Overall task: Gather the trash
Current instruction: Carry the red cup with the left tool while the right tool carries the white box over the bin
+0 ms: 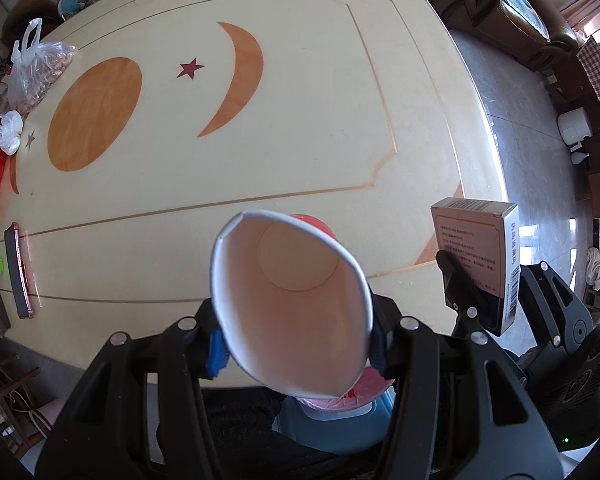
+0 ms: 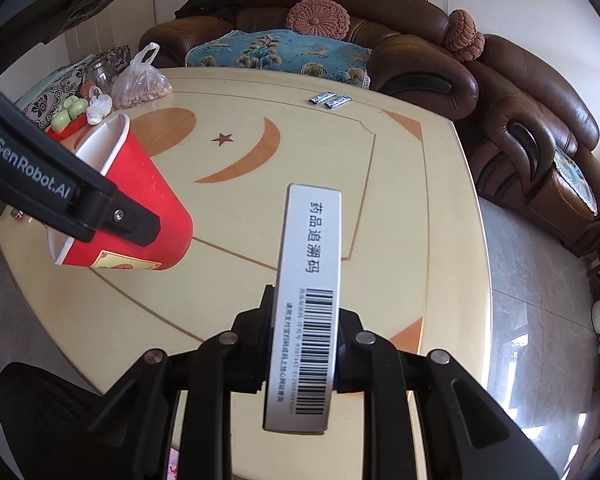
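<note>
above the table [image 2: 380, 208], left gripper [image 1: 295, 344] pinches cup [image 1: 291, 304], right gripper [image 2: 300, 344] box [image 2: 308, 304].

Both views are bright with daylight that seems to come from the right, where a window edge burns out. The glossy floor [image 1: 540, 184] shows broad white glare, and the table [image 1: 300, 128] carries a soft sheen along its right rim. Shadows are faint and diffuse. Fisheye bending curves the table edges and squeezes the sofa [image 2: 520, 120] towards dark, vignetted corners. The centre is sharp enough to read print; near the rims detail smears, perhaps from slight motion blur.
</note>
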Demonstrator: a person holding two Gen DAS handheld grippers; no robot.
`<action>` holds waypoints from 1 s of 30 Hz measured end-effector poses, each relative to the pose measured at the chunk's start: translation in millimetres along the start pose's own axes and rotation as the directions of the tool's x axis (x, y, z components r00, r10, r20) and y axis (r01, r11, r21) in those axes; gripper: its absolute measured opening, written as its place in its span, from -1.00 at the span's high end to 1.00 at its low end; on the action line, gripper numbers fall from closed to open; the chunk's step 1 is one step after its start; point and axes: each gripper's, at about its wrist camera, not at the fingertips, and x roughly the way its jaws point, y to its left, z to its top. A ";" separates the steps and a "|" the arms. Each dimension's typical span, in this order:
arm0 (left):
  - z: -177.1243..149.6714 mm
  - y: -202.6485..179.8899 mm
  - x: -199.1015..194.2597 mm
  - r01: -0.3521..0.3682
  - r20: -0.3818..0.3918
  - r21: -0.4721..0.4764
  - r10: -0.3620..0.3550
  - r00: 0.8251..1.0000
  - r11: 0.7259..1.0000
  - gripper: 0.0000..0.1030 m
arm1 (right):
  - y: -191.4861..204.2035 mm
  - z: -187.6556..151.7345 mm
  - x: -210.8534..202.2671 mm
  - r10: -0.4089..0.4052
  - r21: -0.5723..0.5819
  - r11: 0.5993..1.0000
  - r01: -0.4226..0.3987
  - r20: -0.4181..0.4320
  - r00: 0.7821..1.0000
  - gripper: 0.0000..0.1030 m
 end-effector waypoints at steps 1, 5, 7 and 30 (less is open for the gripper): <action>-5.6 1.6 -3.7 -0.002 0.007 0.005 0.002 1.000 1.000 -0.02 | 0.9 -1.5 -6.3 -0.004 0.000 1.000 0.004 0.008 1.000 0.57; -30.0 1.2 -17.6 -0.008 0.037 0.029 0.007 0.999 1.000 -0.02 | 5.8 -11.0 -32.1 -0.012 -0.004 1.000 0.012 0.028 1.000 0.57; -42.8 1.0 -22.6 -0.006 0.050 0.033 0.004 0.999 0.999 -0.02 | 9.8 -17.6 -44.4 -0.020 -0.014 1.000 0.021 0.037 0.999 0.57; -203.8 -29.4 18.6 -0.028 0.131 0.170 0.006 0.991 0.985 -0.02 | 56.4 -151.0 -129.3 0.019 -0.080 0.997 -0.016 0.036 0.999 0.57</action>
